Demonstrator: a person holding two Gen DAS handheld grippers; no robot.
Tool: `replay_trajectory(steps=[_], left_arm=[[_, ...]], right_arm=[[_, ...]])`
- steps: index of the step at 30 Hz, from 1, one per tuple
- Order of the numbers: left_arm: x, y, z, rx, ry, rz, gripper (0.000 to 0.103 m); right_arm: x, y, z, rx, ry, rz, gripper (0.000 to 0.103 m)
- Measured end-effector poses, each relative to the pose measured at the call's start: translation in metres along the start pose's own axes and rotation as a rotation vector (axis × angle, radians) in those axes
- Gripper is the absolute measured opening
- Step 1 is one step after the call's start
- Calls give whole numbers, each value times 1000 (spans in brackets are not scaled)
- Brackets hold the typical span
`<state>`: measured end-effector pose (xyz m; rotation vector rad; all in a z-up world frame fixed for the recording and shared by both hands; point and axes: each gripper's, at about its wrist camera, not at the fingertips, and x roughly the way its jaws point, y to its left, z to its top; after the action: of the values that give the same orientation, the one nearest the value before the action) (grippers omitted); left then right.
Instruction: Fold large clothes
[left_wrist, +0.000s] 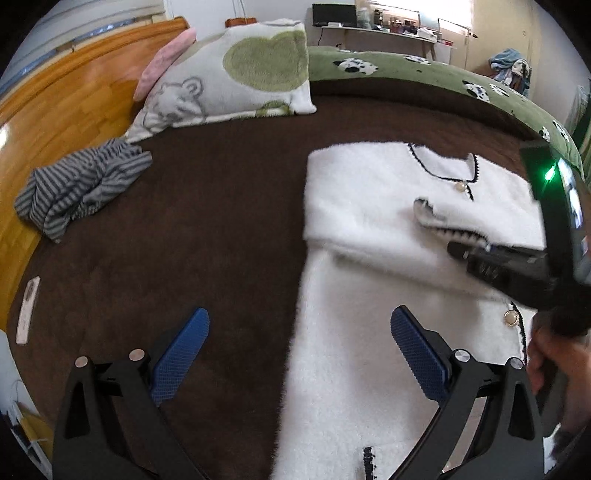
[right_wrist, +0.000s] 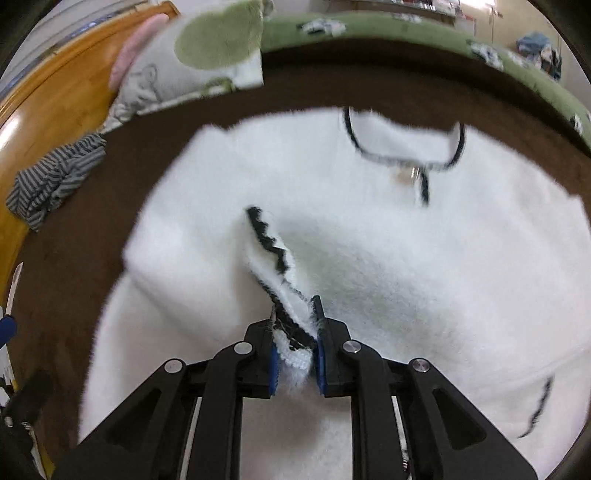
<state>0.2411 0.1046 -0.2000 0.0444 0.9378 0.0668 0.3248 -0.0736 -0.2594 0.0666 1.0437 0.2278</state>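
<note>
A fluffy white cardigan (left_wrist: 369, 206) with black trim and pearl buttons lies on the brown bed cover (left_wrist: 207, 229), its near sleeve folded across the chest. My right gripper (right_wrist: 295, 328) is shut on the black-trimmed cuff (right_wrist: 275, 258) of the other sleeve and holds it above the cardigan's body (right_wrist: 406, 277). That same gripper (left_wrist: 458, 251) enters the left wrist view from the right, a hand (left_wrist: 554, 354) on its handle. My left gripper (left_wrist: 299, 325) hangs open over the cardigan's left edge, with nothing between its blue pads (left_wrist: 184, 350).
A crumpled grey striped garment (left_wrist: 81, 188) lies at the bed's left edge. Beside the wooden headboard (left_wrist: 62, 96) rest a white and green pillow (left_wrist: 236, 74) and a pink one. A green patterned blanket (left_wrist: 443, 70) lines the far side. A white remote (left_wrist: 27, 310) lies near left.
</note>
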Motion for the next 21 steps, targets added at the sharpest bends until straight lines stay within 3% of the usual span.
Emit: replay_trajectory(steps=[8, 11, 16, 21], left_arm=[[13, -1, -13, -14, 32, -13, 97], [6, -3, -11, -9, 19, -17, 97], [-14, -10, 3, 6, -19, -43, 97], [-25, -44, 25, 52, -64, -123, 97]], right_arm=[[-1, -4, 4, 17, 21, 37, 22], [-11, -5, 7, 33, 24, 113, 77], [-67, -10, 14, -44, -91, 105, 78], [-100, -59, 30, -76, -126, -13, 78]])
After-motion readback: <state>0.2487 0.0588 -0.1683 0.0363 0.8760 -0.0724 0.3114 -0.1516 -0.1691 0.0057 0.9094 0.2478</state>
